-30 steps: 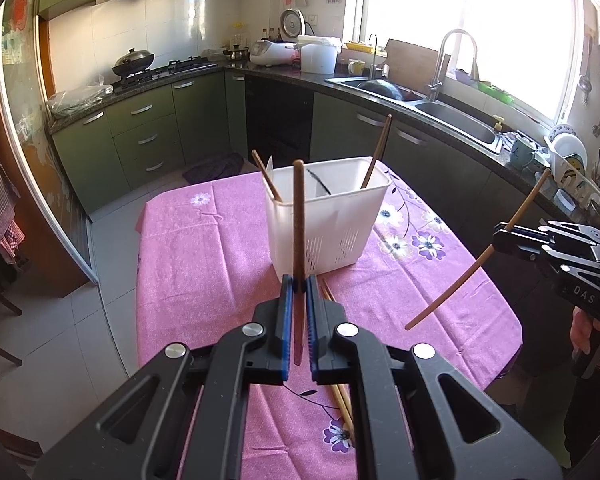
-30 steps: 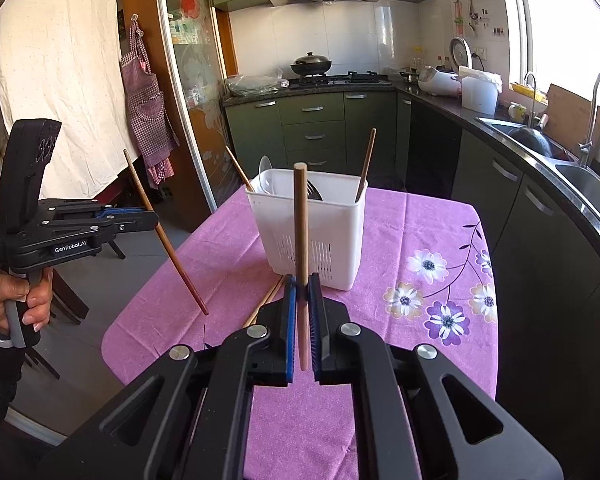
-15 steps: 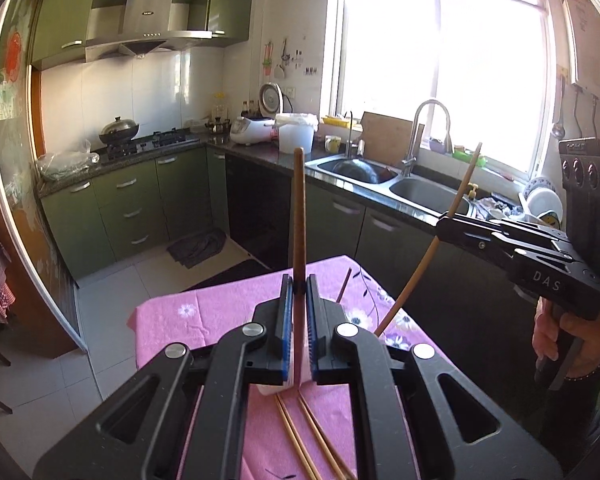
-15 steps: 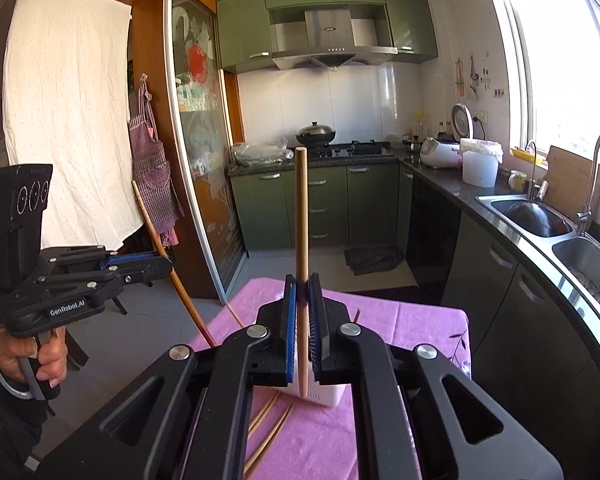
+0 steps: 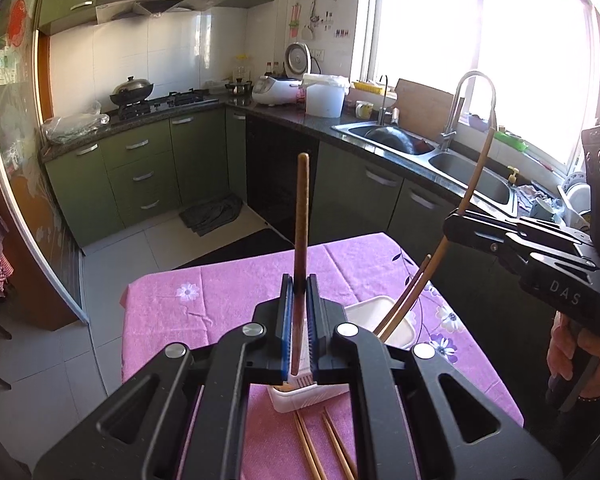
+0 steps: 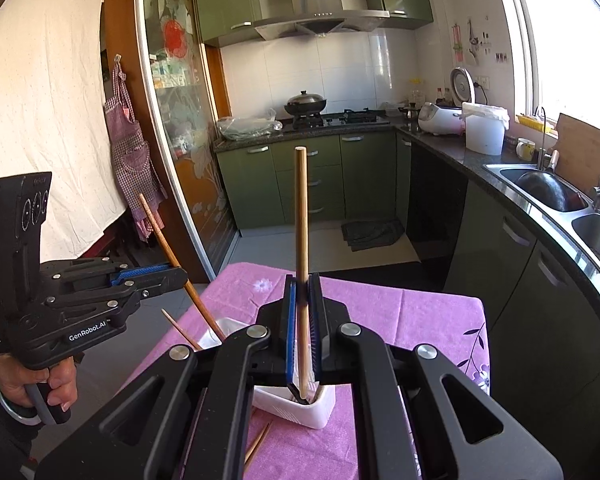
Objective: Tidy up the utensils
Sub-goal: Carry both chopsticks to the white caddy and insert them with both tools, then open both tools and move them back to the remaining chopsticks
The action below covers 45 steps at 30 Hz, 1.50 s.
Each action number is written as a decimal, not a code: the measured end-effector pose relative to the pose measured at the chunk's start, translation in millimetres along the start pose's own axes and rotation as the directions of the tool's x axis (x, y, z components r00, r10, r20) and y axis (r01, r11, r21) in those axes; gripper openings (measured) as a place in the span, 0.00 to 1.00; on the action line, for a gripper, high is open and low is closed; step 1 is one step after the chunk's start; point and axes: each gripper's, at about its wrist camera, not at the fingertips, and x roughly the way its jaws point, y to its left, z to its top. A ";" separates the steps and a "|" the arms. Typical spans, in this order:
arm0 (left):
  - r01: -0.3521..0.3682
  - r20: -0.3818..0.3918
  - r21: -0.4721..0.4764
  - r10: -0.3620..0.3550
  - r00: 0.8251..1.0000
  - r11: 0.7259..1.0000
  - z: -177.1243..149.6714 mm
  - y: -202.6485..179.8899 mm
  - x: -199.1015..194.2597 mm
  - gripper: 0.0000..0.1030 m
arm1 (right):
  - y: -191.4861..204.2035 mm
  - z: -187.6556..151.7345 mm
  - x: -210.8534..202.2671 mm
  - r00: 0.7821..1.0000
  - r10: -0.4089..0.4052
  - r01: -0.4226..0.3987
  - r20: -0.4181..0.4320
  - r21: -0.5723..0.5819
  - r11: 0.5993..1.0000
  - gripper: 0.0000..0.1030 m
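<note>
chopstick (image 5: 302, 216) in each gripper (image 5: 300, 300)

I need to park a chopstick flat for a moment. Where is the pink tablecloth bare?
The far stretch of the tablecloth, between the white utensil holder and the table's far edge, is bare. The near side is crowded: loose chopsticks lie just in front of the holder.

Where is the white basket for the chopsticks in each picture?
Left wrist view: the white basket sits low, right of centre, on the pink tablecloth, partly behind the gripper.
Right wrist view: the basket is bottom centre, under the gripper.
Shared landmark: the wok on the stove.
</note>
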 end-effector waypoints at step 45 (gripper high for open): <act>-0.051 -0.568 -0.071 0.002 0.823 0.996 -189.3 -11.1 103.0 0.17 | -31.9 -241.5 4.6 0.945 -0.023 0.067 -0.327 0.122 0.990 0.43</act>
